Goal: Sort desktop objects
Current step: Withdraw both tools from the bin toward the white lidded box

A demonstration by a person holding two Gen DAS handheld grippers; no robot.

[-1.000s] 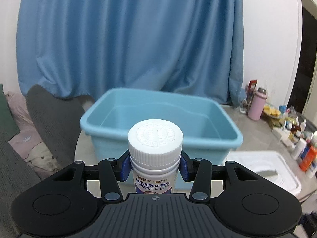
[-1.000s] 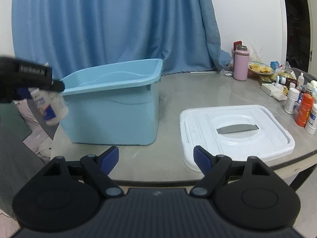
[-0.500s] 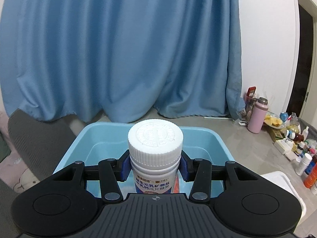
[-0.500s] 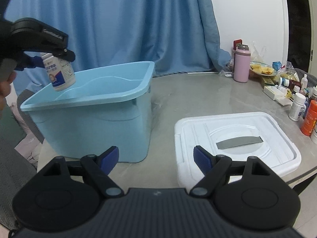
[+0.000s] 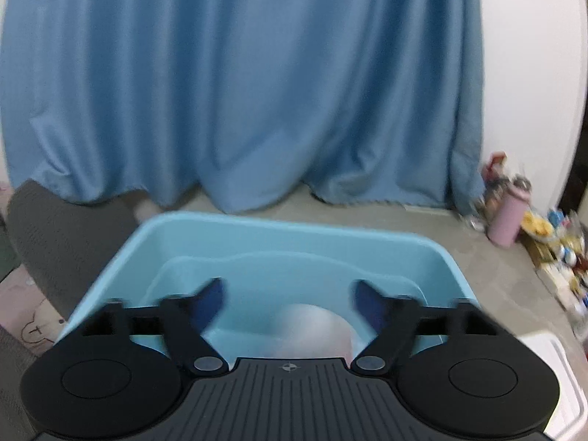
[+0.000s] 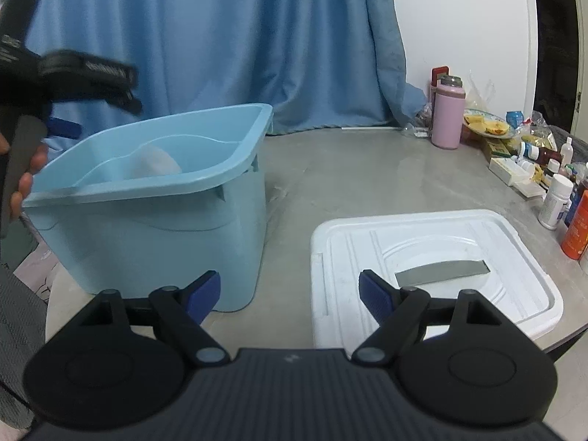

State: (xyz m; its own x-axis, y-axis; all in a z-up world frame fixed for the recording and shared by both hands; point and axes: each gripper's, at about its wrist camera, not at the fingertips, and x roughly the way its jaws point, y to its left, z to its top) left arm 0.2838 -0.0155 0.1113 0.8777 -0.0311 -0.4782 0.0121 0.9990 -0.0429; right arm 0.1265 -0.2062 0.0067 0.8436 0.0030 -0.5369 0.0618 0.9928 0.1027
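My left gripper (image 5: 290,299) is open above the light blue bin (image 5: 286,226). The white-capped pill bottle (image 5: 312,325) shows as a white blur below the open fingers, inside the bin. In the right wrist view the bottle (image 6: 156,161) is a blur inside the bin (image 6: 147,220), and the left gripper (image 6: 92,84) hovers over the bin's left end. My right gripper (image 6: 290,294) is open and empty, low over the table's front edge between the bin and the white lid (image 6: 433,268).
A pink flask (image 6: 447,112), a plate of food (image 6: 485,123) and several bottles and boxes (image 6: 551,183) crowd the table's right side. A blue curtain (image 6: 220,36) hangs behind. A grey chair (image 5: 62,239) stands left of the bin.
My left gripper has opened and let go of the pill bottle, which has dropped into the blue bin. The right gripper has stayed open and shifted slightly.
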